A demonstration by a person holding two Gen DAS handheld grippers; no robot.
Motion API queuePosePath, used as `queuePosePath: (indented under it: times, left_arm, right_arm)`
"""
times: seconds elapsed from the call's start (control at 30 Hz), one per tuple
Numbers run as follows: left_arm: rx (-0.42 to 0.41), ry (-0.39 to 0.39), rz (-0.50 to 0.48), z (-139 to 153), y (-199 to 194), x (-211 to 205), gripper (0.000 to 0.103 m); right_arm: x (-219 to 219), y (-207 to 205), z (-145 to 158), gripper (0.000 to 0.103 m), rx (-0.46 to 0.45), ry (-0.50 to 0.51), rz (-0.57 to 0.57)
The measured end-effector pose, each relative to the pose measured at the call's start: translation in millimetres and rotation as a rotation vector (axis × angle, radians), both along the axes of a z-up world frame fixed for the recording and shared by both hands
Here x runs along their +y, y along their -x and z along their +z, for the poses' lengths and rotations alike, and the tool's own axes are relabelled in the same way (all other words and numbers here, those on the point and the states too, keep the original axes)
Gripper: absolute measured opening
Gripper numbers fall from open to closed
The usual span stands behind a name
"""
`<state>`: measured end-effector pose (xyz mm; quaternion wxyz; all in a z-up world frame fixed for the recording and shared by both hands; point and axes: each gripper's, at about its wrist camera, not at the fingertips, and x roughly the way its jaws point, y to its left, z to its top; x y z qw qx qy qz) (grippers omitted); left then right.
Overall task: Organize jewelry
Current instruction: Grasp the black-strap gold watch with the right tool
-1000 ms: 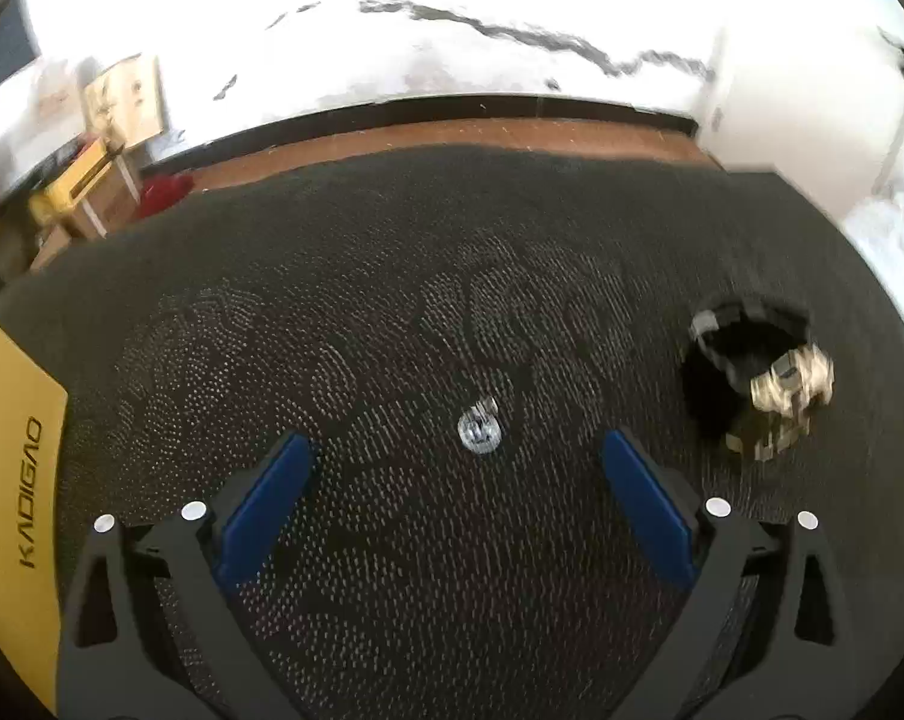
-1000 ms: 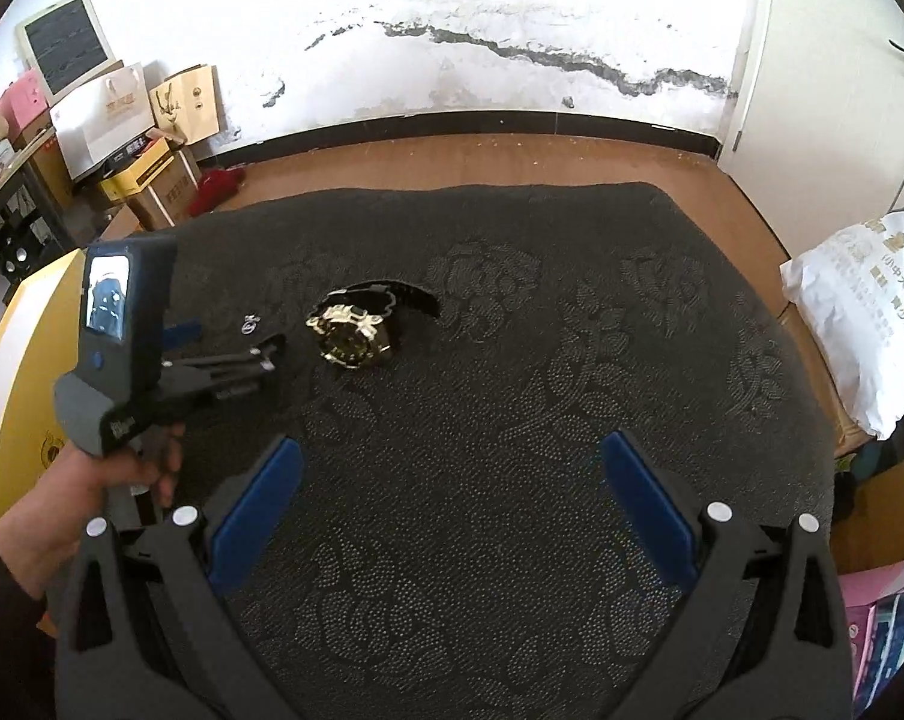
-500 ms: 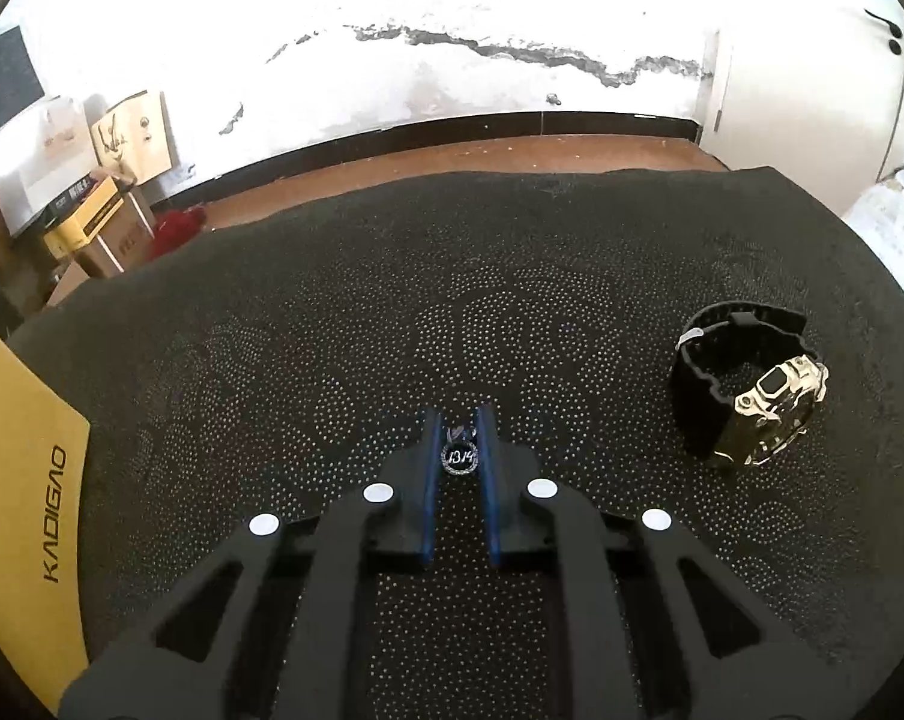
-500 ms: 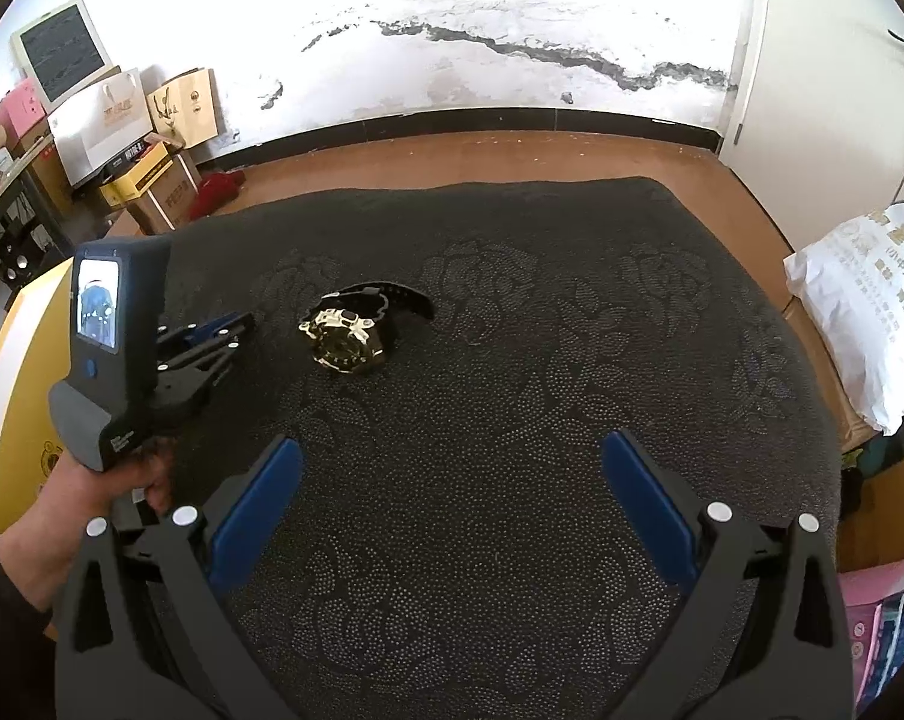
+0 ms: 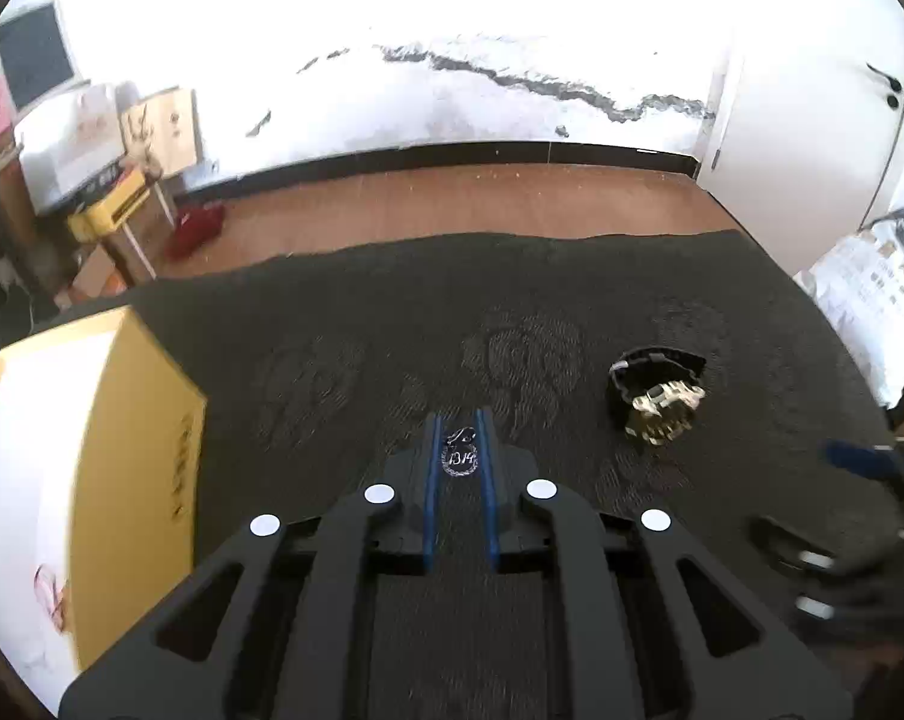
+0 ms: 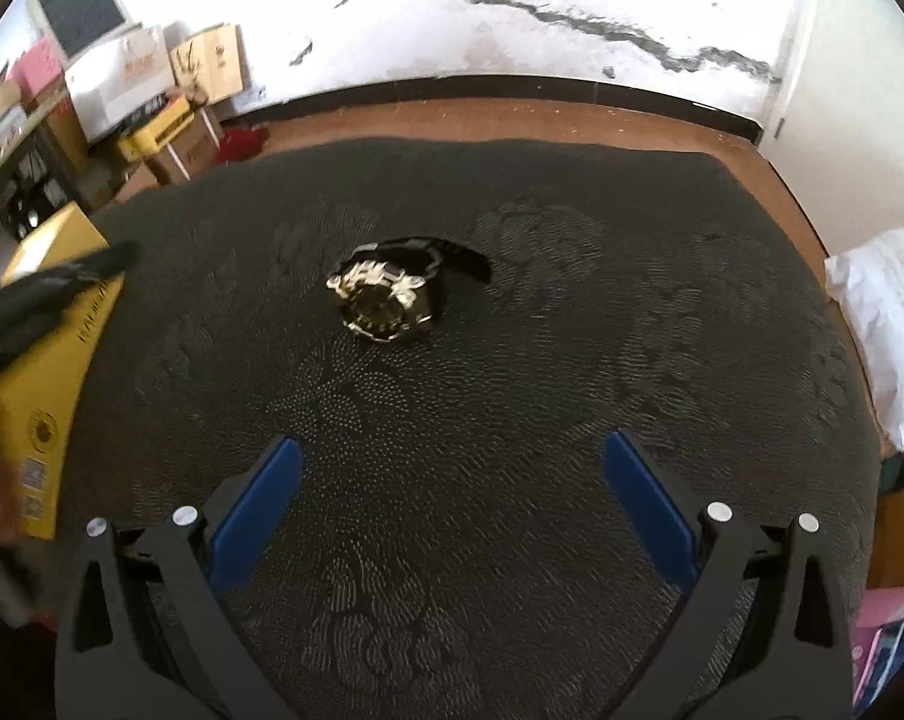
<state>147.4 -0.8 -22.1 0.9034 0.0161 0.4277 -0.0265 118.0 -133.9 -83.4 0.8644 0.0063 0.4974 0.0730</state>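
A dark patterned cloth [image 6: 512, 396] covers the whole work surface; at its left edge stands a yellow box [image 5: 146, 420], the likely home for the pieces, though no compartment of it shows; near the middle of the cloth, seen from the right wrist, lies a wristwatch [image 6: 386, 300] with a gold-toned case and a black strap curled behind it, resting on its side and well apart from both tools; the right gripper [image 6: 452, 480] hangs above the cloth with its blue pads spread wide and nothing between them, the watch ahead of it; the left gripper [image 5: 459, 450] has its pads drawn together on a small silver ring [image 5: 459, 457], held clear of the cloth near the fingertips, with the box to its left.

The ring looks light, stiff and slick, so it could twist or slip out of a pinch across its band; a steady carry and a low release over the box seem wise. The watch is probably heavier, with a hard case and a flexible strap; taking it across the case, not by the strap, would stop it swinging.
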Motion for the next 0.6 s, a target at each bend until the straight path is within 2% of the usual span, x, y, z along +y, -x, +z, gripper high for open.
queuePosePath:
  times: [0.1,0.27,0.47,0.6]
  left_arm:
    - [0.000,0.025,0.015,13,10,14,0.012]
    - [0.005,0.051,0.030,14,15,31,0.012]
    - [0.021,0.036,0.035,11,21,54,0.012]
    - [0.025,0.025,0.053,8,28,74,0.012]
  right_arm:
    - [10,-15,-18,0.097,0.027,0.020,0.016]
    - [16,-50,-48,0.098,0.097,-0.025,-0.030]
    - [44,-74,-56,0.098,0.030,0.071,-0.044]
    - [54,-88,-56,0.098,0.013,0.064,-0.074]
